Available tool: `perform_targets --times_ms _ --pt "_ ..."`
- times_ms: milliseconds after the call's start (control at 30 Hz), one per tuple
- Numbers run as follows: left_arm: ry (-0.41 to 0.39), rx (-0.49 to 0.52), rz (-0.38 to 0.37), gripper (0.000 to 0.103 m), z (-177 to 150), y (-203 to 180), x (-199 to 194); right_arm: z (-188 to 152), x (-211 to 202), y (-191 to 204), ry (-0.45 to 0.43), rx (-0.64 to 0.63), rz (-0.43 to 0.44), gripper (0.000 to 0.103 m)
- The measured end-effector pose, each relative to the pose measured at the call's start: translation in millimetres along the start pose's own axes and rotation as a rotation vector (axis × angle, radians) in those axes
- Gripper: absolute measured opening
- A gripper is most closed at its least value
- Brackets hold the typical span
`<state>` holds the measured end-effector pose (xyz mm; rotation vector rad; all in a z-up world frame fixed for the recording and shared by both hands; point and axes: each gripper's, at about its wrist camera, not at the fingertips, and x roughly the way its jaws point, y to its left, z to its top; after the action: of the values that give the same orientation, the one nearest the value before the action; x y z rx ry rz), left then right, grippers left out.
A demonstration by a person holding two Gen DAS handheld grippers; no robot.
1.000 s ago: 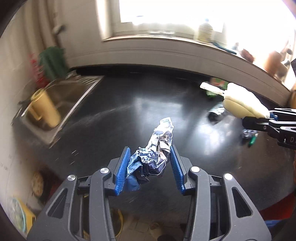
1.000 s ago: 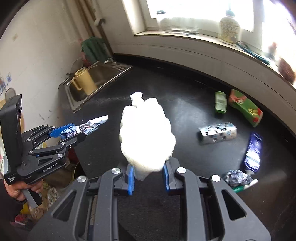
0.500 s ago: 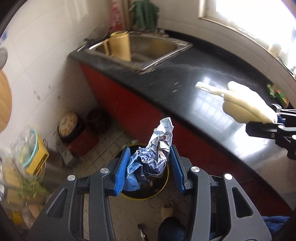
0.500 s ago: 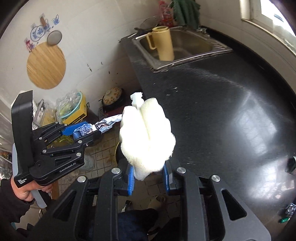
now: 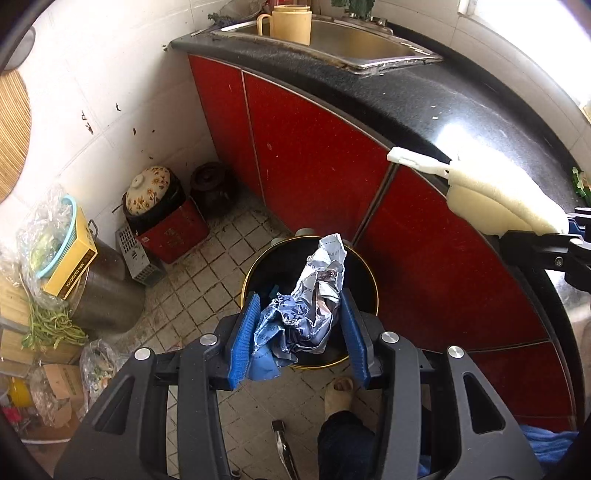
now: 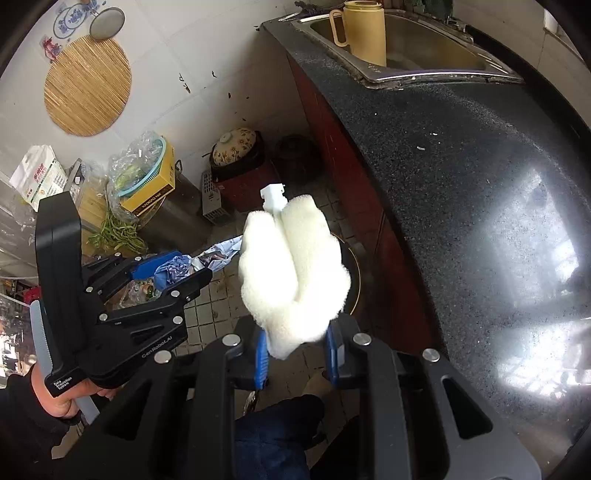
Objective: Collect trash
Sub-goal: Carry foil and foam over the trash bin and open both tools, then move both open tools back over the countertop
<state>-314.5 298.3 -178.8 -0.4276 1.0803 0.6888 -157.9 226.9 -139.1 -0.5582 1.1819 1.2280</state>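
Crumpled foil wrapper clamped in left tool, white sponge in right tool, above bin.

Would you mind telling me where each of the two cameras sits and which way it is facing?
Left wrist: on the left gripper, facing steeply down at the bin on the floor; its jaws clamp a crumpled wrapper; a foot shows.
Right wrist: on the right gripper, facing down past the counter edge; its jaws clamp a white sponge brush; a hand shows.
Shared: the bin, sink, yellow jug, both held items.
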Motion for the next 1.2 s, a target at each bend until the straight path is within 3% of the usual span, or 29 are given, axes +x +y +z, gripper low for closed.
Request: perform_targets --times_ms 233,333,367,633,700,800,967,1200 --pt "0.002 0.0 -0.019 0.044 2.9 5.1 6.3 2.4 10.6 9.1 0.02 0.0 -0.016 0.025" --pt "0.002 0.017 -0.025 0.047 7.1 4.5 7.6 7.7 15.2 14.5 0.026 -0.011 -0.024 0.04" --pt "0.002 0.02 -0.025 0.051 8.4 4.6 8.6 9.6 17.3 16.3 0.03 -0.014 -0.027 0.049" --pt "0.009 0.015 -0.005 0.062 10.8 8.6 17.8 12.8 19.6 11.8 0.044 -0.002 -0.016 0.052" --pt "0.011 0.018 0.0 0.072 11.0 8.1 18.7 11.8 17.3 10.1 0.043 0.002 -0.017 0.053" --pt "0.0 0.026 0.019 0.079 11.6 3.5 19.1 8.5 7.7 3.8 0.03 0.015 -0.011 0.056" --pt "-0.004 0.034 0.009 0.081 19.1 -10.2 14.9 2.4 -25.2 -11.8 -0.025 0.042 -0.015 0.061" --pt "-0.095 0.161 -0.07 0.088 41.8 -81.0 -24.0 -25.1 -109.7 -72.4 -0.175 0.163 -0.112 0.066"
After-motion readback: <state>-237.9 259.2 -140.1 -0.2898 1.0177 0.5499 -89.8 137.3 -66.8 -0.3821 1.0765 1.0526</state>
